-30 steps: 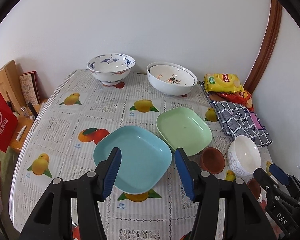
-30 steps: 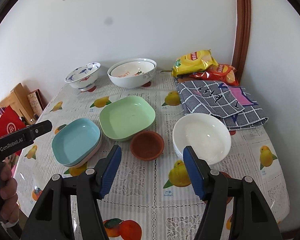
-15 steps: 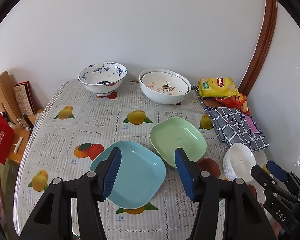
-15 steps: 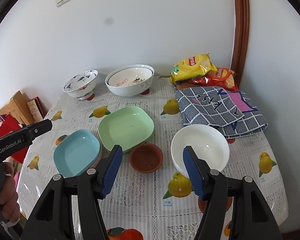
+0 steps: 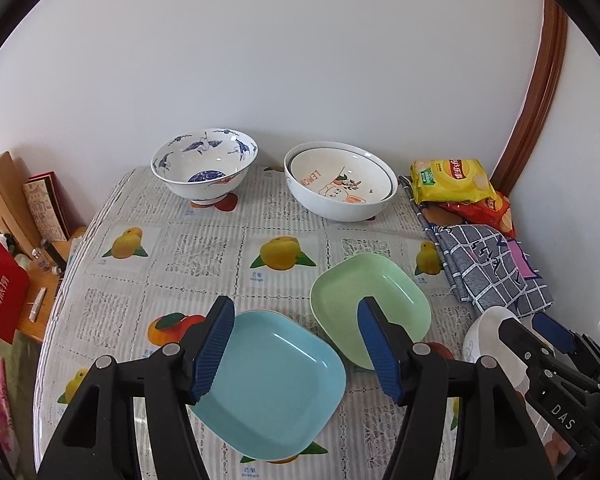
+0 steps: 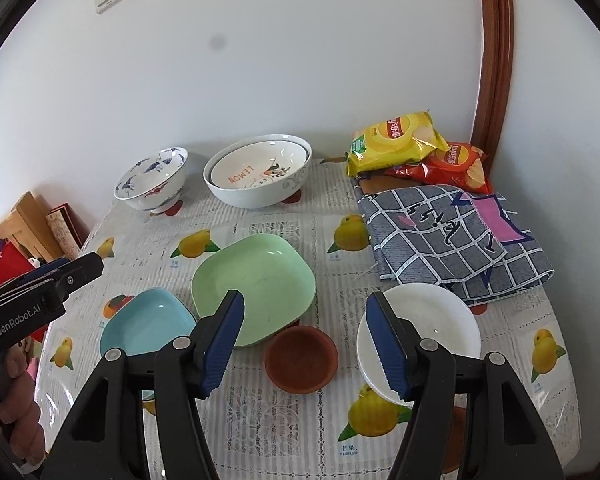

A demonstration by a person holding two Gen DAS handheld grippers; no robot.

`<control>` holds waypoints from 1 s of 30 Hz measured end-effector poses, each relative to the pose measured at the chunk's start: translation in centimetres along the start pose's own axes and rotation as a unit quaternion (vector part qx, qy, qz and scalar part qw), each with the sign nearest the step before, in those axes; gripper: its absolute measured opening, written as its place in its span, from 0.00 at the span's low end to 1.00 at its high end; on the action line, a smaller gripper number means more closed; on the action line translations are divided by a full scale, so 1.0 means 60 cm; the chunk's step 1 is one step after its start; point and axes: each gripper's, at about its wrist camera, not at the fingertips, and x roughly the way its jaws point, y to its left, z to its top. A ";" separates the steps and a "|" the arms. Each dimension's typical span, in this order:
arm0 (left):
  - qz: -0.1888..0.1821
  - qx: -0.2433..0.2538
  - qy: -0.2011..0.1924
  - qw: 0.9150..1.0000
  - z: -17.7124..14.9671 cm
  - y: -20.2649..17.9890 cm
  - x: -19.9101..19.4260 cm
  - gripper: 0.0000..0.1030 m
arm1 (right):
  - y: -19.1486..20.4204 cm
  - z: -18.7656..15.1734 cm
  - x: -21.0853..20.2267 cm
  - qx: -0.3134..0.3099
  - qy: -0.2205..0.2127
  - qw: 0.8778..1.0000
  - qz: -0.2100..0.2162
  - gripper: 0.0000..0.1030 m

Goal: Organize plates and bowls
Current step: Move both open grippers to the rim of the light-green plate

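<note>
1. Dishes crowd a bench (image 6: 268,408) draped in a fruit-print cloth, with two hand-held grippers poised above its near edge.
2. Left hand-held gripper (image 5: 296,350) hangs released over the blue square plate (image 5: 276,384); its jaws have just been opening, and nothing is pinched between the blue pads.
3. Right hand-held gripper (image 6: 304,340) stands released too, its pads apart above the small brown saucer (image 6: 301,359), gripping nothing.
4. Green square plate (image 6: 256,284) lies just beside the blue plate, toward the middle of the bench, its near rim overlapping the saucer's far edge in the right wrist view.
5. White bowl (image 6: 424,328) sits on the right of the saucer, close to the folded checked cloth (image 6: 456,240).
6. Blue-and-white crane-pattern bowl (image 5: 205,170) stands at the far edge near the wall.
7. Beside it, a white bowl lettered "LEMON" (image 5: 340,184) is nested inside a larger white bowl (image 6: 260,196).
8. Yellow crisp packet (image 6: 396,140) lies on top of a red crisp packet (image 6: 456,164) in the far right corner.
9. A person's hand (image 6: 16,408) grips the left tool's handle at the lower left edge of the right wrist view.
</note>
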 end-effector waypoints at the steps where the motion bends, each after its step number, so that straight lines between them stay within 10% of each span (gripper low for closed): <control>1: 0.001 0.000 0.002 1.000 0.003 0.001 0.007 0.60 | 0.001 0.004 0.007 -0.002 0.002 1.000 -0.001 0.61; 30: 0.007 0.033 0.051 0.998 0.048 -0.020 0.154 0.60 | 0.013 0.042 0.162 -0.009 0.047 0.999 -0.006 0.62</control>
